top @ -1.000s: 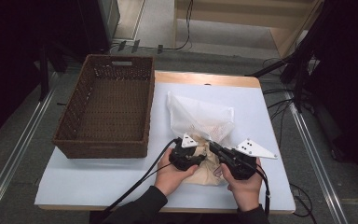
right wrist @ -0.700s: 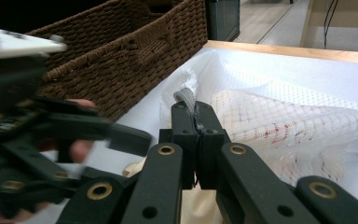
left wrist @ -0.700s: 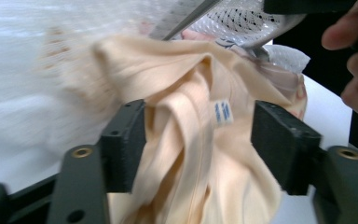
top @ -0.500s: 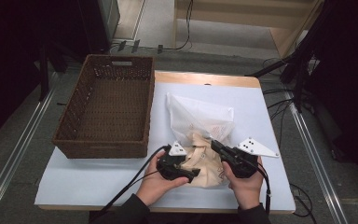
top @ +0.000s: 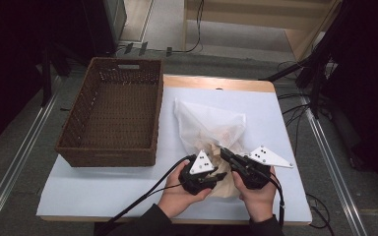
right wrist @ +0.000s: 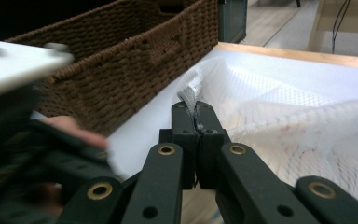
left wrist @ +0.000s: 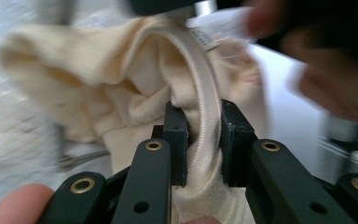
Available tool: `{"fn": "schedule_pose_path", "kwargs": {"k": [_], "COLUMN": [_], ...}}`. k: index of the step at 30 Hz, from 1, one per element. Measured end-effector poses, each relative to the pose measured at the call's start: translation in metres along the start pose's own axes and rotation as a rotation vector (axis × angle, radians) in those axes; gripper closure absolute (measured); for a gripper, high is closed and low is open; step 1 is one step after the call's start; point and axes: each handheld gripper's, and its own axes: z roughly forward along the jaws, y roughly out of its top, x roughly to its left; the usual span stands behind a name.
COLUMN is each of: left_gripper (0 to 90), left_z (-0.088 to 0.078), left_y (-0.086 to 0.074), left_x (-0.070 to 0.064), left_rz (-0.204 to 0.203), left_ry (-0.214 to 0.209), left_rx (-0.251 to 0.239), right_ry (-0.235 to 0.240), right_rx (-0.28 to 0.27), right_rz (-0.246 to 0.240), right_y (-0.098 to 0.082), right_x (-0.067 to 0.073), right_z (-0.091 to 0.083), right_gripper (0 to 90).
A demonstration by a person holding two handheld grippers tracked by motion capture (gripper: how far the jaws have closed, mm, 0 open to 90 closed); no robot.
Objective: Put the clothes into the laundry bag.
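A white mesh laundry bag point(top: 211, 125) lies on the white table top, its mouth toward the person. A cream ribbed garment point(left wrist: 135, 93) comes out of the bag's mouth at the near edge point(top: 221, 184). My left gripper point(top: 216, 176) is shut on a thick fold of the cream garment point(left wrist: 200, 140), jaws held apart by the cloth. My right gripper point(top: 222, 153) is shut on the edge of the mesh bag point(right wrist: 196, 114), where a thin strip of mesh shows between its pads. Both hands sit close together at the table's front.
A brown wicker basket point(top: 86, 110) stands on the left part of the table, open and with nothing inside; in the right gripper view its wall point(right wrist: 135, 60) rises to the left. Cables trail from both grippers over the front edge. Floor and rails flank the table.
The left gripper has swung back right toward the right gripper, pulling the cream garment with it. The right gripper has barely moved and keeps its hold on the bag.
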Motion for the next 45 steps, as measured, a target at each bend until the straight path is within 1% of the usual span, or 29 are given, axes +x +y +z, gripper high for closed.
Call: {"fn": "schedule_pose_path", "kwargs": {"k": [1,2,5,6,7,8,9,10,11,12,14,16,17,20,21,22,24,26,28,31,32,34,37,39,41,42,43,44,45], "left_gripper": [76.4,76.3,75.7,71.4,66.9,63.5,58.1,51.1,51.1,45.3,41.9,41.9,42.8,49.8,51.7,54.0,53.2,49.1,45.6,44.8,44.5,46.1,56.7,65.6,79.4,86.9,89.2,89.3,89.4], "left_z": [0.007,0.010,0.018,0.024,0.032,0.032,0.025,0.025,0.018,0.006,-0.008,-0.019,-0.023,-0.027,-0.027,-0.026,-0.021,-0.008,-0.004,0.002,0.002,0.002,0.011,0.020,0.020,0.020,0.019,0.019,0.019], "left_y": [-0.002,-0.003,-0.009,-0.012,-0.018,-0.018,-0.019,-0.019,-0.017,-0.014,-0.010,-0.005,-0.003,0.000,0.000,-0.001,-0.004,-0.009,-0.010,-0.006,-0.006,-0.002,-0.002,-0.005,-0.005,-0.005,-0.005,-0.005,-0.005], "left_x": [0.011,0.015,0.021,0.023,0.028,0.028,0.027,0.027,0.026,0.026,0.029,0.036,0.040,0.054,0.054,0.059,0.062,0.062,0.060,0.053,0.053,0.049,0.046,0.043,0.043,0.043,0.044,0.044,0.044], "left_rz": [-0.102,-0.135,-0.164,-0.160,-0.157,-0.157,-0.107,-0.107,-0.089,-0.074,-0.074,-0.106,-0.123,-0.209,-0.209,-0.238,-0.249,-0.242,-0.234,-0.208,-0.208,-0.196,-0.199,-0.173,-0.168,-0.168,-0.172,-0.159,-0.159], "left_ry": [0.047,0.087,0.113,0.099,0.028,0.028,0.023,0.023,0.010,-0.023,-0.020,0.012,0.049,0.173,0.173,0.192,0.194,0.133,0.119,0.049,0.049,0.019,-0.014,-0.072,-0.111,-0.111,-0.140,-0.171,-0.171], "left_rx": [-0.027,-0.029,-0.007,0.032,0.107,0.107,0.095,0.095,0.079,0.029,-0.022,-0.077,-0.095,-0.078,-0.078,-0.072,-0.056,-0.021,-0.018,-0.096,-0.096,-0.139,-0.138,-0.116,-0.088,-0.088,-0.064,-0.068,-0.068], "right_ry": [0.003,0.001,0.008,0.008,0.006,0.001,-0.002,-0.002,-0.006,-0.013,-0.018,-0.026,-0.025,-0.028,-0.028,-0.032,-0.034,-0.036,-0.037,-0.039,-0.039,-0.044,-0.047,-0.058,-0.070,-0.070,-0.081,-0.086,-0.086], "right_rx": [-0.003,0.001,0.014,0.028,0.031,0.033,0.035,0.035,0.033,0.028,0.023,0.019,0.018,0.018,0.018,0.018,0.017,0.014,0.016,0.016,0.015,0.015,0.029,0.042,0.045,0.045,0.039,0.036,0.036], "right_rz": [0.008,0.009,0.007,0.010,0.008,0.002,0.005,0.005,0.000,0.005,0.016,0.015,0.016,0.014,0.014,0.008,0.008,0.010,0.013,0.010,0.008,0.005,0.010,0.003,0.007,0.007,0.007,0.009,0.009], "right_y": [0.001,0.001,-0.002,-0.004,-0.005,-0.006,-0.006,-0.006,-0.006,-0.005,-0.004,-0.004,-0.004,-0.004,-0.004,-0.004,-0.004,-0.004,-0.004,-0.006,-0.006,-0.009,-0.013,-0.015,-0.016,-0.016,-0.017,-0.017,-0.017], "right_x": [0.000,0.000,-0.001,-0.002,-0.003,-0.004,-0.004,-0.004,-0.006,-0.008,-0.010,-0.011,-0.011,-0.011,-0.011,-0.011,-0.011,-0.013,-0.014,-0.014,-0.014,-0.014,-0.013,-0.012,-0.013,-0.013,-0.013,-0.012,-0.012], "right_z": [-0.001,-0.001,0.000,0.002,0.003,0.004,0.003,0.003,0.003,0.001,-0.001,-0.001,-0.001,-0.001,-0.001,-0.001,-0.001,-0.002,-0.002,-0.001,-0.001,0.000,0.006,0.011,0.014,0.014,0.015,0.015,0.015], "right_gripper": [90.0,90.0,90.0,90.0,90.0,89.9,89.9,89.9,90.0,89.9,89.9,89.9,89.9,89.9,89.9,89.9,89.9,89.9,89.9,89.9,89.9,89.9,89.9,89.9,89.9,89.9,89.9,89.9,89.9]}}
